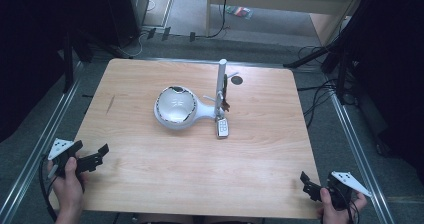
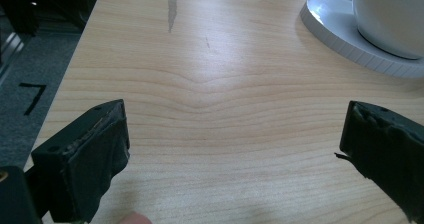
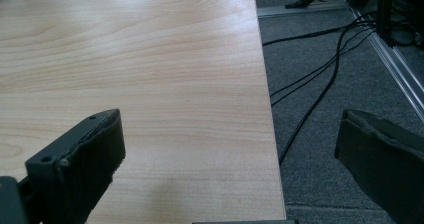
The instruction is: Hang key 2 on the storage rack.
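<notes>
While the white bowl (image 1: 175, 105) sits on its round white base (image 1: 165, 120) near the middle of the bench (image 1: 150, 174), both tools are well apart from it at the near corners. A white neck runs from the base to an upright post (image 1: 220, 86), and a small white remote (image 1: 223, 128) lies at the foot of that post, on the far side of the bowl from the left tool (image 1: 102, 154). The left tool hovers over the near left corner, held in a hand (image 1: 67, 184), its jaws spread wide with nothing between them; in the left gripper view (image 2: 235, 139) bare wood shows between the two black pads, and the bowl (image 2: 392, 16) and the rim of the base (image 2: 332, 26) lie ahead of it and off to its right. A dark streak (image 2: 171, 10) marks the wood ahead of this tool, to its left. The right tool (image 1: 307, 184) is at the near right corner, gripped by the other hand (image 1: 332, 206), with the bowl far ahead and to its left. Its jaws are also spread and hold nothing; in the right gripper view (image 3: 230, 149) one pad hangs over the bench (image 3: 150, 84) and the other past the edge, above grey carpet (image 3: 320, 144) crossed by black cables (image 3: 320, 84).
</notes>
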Demonstrator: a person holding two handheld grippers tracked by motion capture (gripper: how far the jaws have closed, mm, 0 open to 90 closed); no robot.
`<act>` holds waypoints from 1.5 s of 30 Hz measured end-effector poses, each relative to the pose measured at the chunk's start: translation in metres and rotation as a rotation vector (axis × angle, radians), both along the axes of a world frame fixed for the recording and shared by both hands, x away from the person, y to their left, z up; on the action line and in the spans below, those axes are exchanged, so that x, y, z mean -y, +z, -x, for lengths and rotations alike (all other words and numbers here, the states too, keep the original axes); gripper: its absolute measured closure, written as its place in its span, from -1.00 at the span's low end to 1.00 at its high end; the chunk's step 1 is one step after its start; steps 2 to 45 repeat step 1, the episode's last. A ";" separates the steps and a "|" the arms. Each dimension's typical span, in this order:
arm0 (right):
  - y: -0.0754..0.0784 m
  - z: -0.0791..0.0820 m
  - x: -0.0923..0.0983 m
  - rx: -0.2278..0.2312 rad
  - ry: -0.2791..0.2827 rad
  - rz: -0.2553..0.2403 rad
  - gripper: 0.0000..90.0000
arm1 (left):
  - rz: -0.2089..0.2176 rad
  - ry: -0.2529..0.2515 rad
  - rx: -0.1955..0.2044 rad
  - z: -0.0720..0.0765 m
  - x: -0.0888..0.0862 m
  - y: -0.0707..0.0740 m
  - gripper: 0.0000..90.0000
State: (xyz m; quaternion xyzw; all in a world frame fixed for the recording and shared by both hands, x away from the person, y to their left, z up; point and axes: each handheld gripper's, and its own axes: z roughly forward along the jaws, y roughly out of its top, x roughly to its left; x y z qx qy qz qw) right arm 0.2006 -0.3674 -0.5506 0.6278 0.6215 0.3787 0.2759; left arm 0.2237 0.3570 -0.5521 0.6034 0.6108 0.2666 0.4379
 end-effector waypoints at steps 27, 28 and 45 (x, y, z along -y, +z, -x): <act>0.000 0.000 0.000 0.003 0.001 0.004 -1.00 | 0.003 -0.003 -0.004 -0.001 0.000 0.000 -1.00; 0.000 0.000 0.000 0.003 0.001 0.004 -1.00 | 0.003 -0.003 -0.004 -0.001 0.000 0.000 -1.00; 0.000 0.000 0.000 0.003 0.001 0.004 -1.00 | 0.003 -0.003 -0.004 -0.001 0.000 0.000 -1.00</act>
